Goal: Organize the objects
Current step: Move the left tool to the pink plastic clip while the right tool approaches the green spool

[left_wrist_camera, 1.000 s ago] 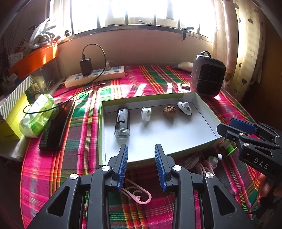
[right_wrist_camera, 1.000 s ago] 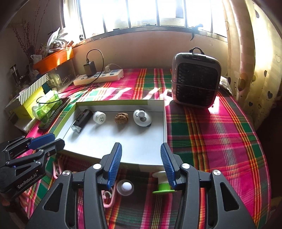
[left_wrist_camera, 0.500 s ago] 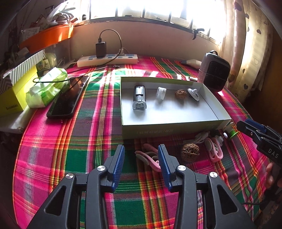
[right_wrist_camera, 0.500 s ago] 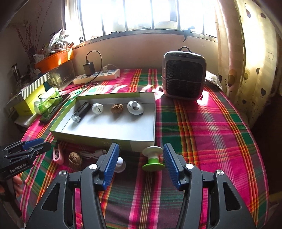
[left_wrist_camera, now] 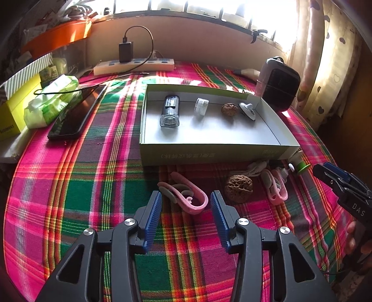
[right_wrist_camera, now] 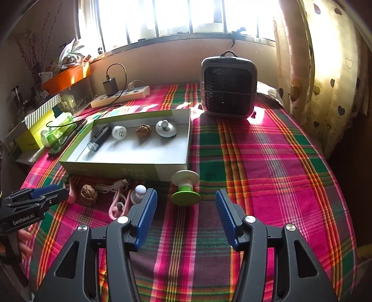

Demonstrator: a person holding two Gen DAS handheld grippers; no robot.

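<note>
Near tray (left_wrist_camera: 209, 152) front: left gripper (left_wrist_camera: 186, 204) jaws opening, pink clip (left_wrist_camera: 186, 197) between, untouched. Right gripper (right_wrist_camera: 186, 202) wide, empty, near green spool (right_wrist_camera: 185, 188).

The left gripper (left_wrist_camera: 185, 204) is pulling back from the box (left_wrist_camera: 209, 153), its jaws opening over the pink clip (left_wrist_camera: 186, 197). The right gripper (right_wrist_camera: 184, 204) is retreating too, jaws wider around the green spool (right_wrist_camera: 185, 188).

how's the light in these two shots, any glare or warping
Left wrist view: window blown out white, sun patches on the plaid tablecloth, dark vignetted corners. Right wrist view: window panes overexposed, glare beside the grey-black desk fan; fisheye bends the table edge in both.
</note>
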